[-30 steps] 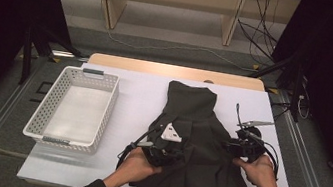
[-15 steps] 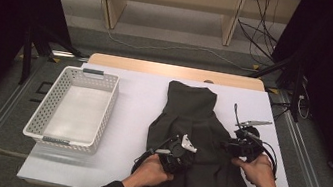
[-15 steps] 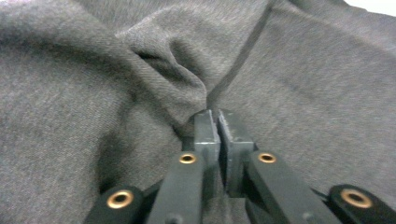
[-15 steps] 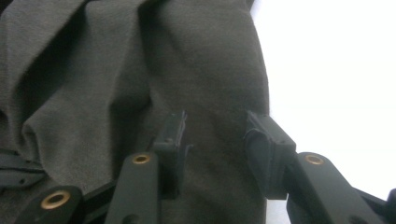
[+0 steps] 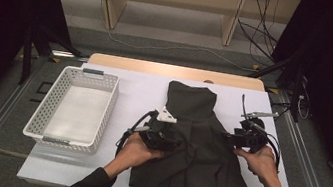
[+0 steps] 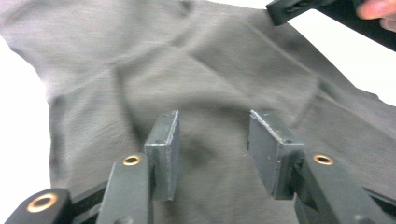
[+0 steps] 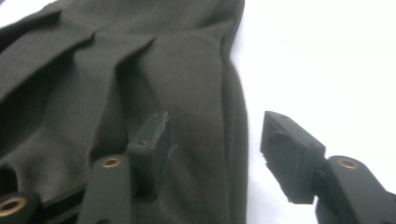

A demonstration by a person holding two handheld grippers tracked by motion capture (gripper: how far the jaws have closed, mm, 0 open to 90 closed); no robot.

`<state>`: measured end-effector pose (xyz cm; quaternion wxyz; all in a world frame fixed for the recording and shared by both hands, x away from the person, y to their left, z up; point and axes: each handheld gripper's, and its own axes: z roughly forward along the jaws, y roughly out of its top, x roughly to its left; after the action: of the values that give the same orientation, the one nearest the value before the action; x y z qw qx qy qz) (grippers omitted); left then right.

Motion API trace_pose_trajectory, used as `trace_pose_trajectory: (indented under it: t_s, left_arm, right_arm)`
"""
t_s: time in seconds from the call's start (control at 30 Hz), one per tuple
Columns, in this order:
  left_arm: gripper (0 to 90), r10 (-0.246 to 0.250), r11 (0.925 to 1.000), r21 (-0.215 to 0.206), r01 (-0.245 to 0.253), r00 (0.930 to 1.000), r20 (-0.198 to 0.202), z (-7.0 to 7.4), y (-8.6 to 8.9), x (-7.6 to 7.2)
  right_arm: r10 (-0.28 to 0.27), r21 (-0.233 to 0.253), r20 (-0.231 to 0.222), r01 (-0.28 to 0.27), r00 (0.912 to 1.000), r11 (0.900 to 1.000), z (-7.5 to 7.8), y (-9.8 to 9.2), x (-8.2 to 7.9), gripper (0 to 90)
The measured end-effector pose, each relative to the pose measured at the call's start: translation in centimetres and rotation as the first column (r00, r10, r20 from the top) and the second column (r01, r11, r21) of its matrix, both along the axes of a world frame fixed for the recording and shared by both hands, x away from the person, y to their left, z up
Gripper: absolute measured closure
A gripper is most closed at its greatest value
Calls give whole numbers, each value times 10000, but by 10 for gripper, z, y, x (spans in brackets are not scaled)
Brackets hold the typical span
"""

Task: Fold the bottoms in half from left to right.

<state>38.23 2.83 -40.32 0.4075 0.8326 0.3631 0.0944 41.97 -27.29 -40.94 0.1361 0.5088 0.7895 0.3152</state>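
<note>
A dark grey dress (image 5: 197, 144) lies spread flat on the white desk (image 5: 139, 94), right of its middle, with the narrow top toward the far edge and the wide hem reaching almost to the near edge. From the high view the left gripper (image 5: 159, 140) rests on the garment's left side and the right gripper (image 5: 241, 138) sits at its right side, but that view is too small to read the jaws. The left gripper view (image 6: 212, 149) settles it: its jaws stand wide apart above wrinkled cloth, gripping nothing, and the other gripper's tip shows at the upper right. In the right gripper view (image 7: 215, 154) the jaws are wide too, straddling the dress's right edge, one over cloth, one over bare desk. A white basket (image 5: 39, 114) stands near the desk's left edge, well apart from the dress.
</note>
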Motion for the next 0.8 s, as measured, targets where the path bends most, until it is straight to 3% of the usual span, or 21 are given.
trace_pose_trajectory:
  t_s: [0.23,0.47,0.57,0.67,0.8]
  left_arm:
    - [430,851,9962,180,-849,9963,-108,-1,19,13]
    - [366,1189,9920,456,-1179,9927,-190,-3,29,19]
    - [352,1333,9904,395,-1322,9907,-275,-5,31,21]
    - [347,1358,9899,452,-1340,9900,-381,-8,31,24]
    - [346,1349,9895,581,-1322,9898,-452,-11,30,26]
  right_arm:
    - [1,-27,70,-1,10000,10000,5,10,24,514]
    - [65,19,-516,-64,9986,10000,-9,20,49,533]
    - [238,-183,-703,-251,9972,9995,-15,25,52,648]
    - [277,-595,-806,-325,9964,9977,-21,27,53,879]
    - [416,-701,-1266,-507,9911,9962,-32,24,56,900]
